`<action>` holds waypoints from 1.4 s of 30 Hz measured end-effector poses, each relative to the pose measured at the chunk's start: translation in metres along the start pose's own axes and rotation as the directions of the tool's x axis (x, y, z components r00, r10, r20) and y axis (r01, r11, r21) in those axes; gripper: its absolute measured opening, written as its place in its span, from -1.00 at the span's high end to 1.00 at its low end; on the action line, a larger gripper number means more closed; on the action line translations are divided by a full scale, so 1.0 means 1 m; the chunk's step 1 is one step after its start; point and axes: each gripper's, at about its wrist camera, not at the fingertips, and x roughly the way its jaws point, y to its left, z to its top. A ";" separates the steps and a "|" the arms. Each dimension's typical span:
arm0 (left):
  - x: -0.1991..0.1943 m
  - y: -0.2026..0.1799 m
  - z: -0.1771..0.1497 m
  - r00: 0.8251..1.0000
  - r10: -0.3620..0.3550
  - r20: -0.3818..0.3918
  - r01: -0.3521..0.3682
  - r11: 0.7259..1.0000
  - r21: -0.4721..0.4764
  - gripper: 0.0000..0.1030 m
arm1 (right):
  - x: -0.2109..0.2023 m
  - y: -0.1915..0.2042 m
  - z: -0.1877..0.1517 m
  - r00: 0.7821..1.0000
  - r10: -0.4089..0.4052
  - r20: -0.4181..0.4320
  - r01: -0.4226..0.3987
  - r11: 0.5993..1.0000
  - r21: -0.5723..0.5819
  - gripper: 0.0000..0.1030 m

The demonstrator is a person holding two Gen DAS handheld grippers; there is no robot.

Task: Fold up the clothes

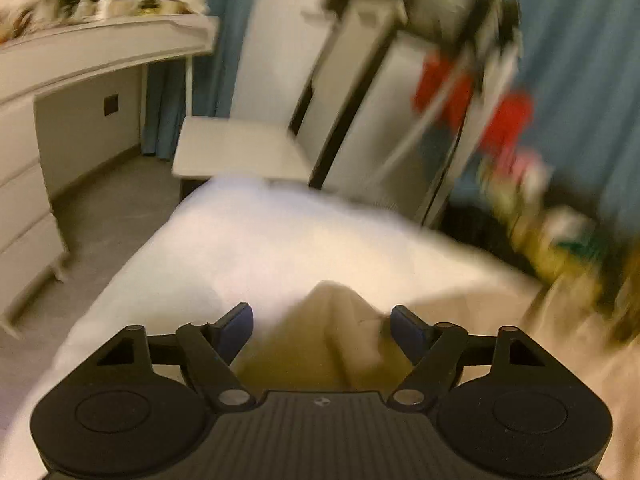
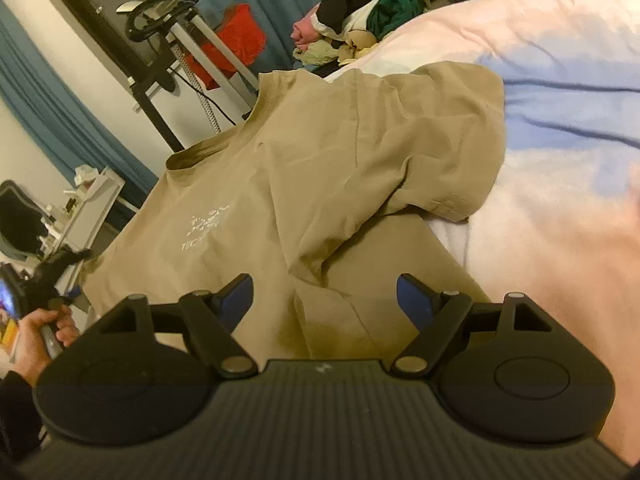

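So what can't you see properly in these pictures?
- White print on the tan T-shirt, right wrist view: too small and crinkled to read.
- The shirt's bottom hem, right wrist view: hidden behind the right gripper.
- Red things by the white frame, left wrist view: smeared by motion blur.
- Clothes pile, right wrist view: tangled and cut by the top edge, so pieces can't be counted.
- Shelf clutter, left wrist view: blurred and small.

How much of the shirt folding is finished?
Just started. The tan T-shirt lies on the bed with one sleeve flopped over its body. Both the left gripper and right gripper are open, holding nothing. The body still needs folding, and a clothes pile waits.
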 end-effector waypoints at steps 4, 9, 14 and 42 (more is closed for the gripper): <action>0.010 -0.022 0.002 0.999 -0.004 -0.039 0.007 0.997 0.082 0.13 | -0.019 -0.007 -0.009 1.000 -0.005 -0.003 0.005 1.000 0.006 -0.56; -0.005 -0.029 0.010 0.999 0.041 0.017 -0.042 0.996 0.078 0.89 | -0.048 -0.012 -0.024 1.000 -0.016 -0.006 0.016 1.000 -0.008 -0.57; -0.030 -0.021 0.009 0.940 0.273 0.206 -0.266 0.962 -0.059 0.71 | -0.073 -0.015 -0.031 1.000 -0.026 0.013 0.026 0.999 -0.023 -0.57; -0.332 -0.154 -0.285 0.983 -0.145 0.113 0.134 0.986 0.104 -0.60 | -0.174 -0.041 -0.023 0.983 0.077 0.167 -0.097 0.989 0.115 -0.57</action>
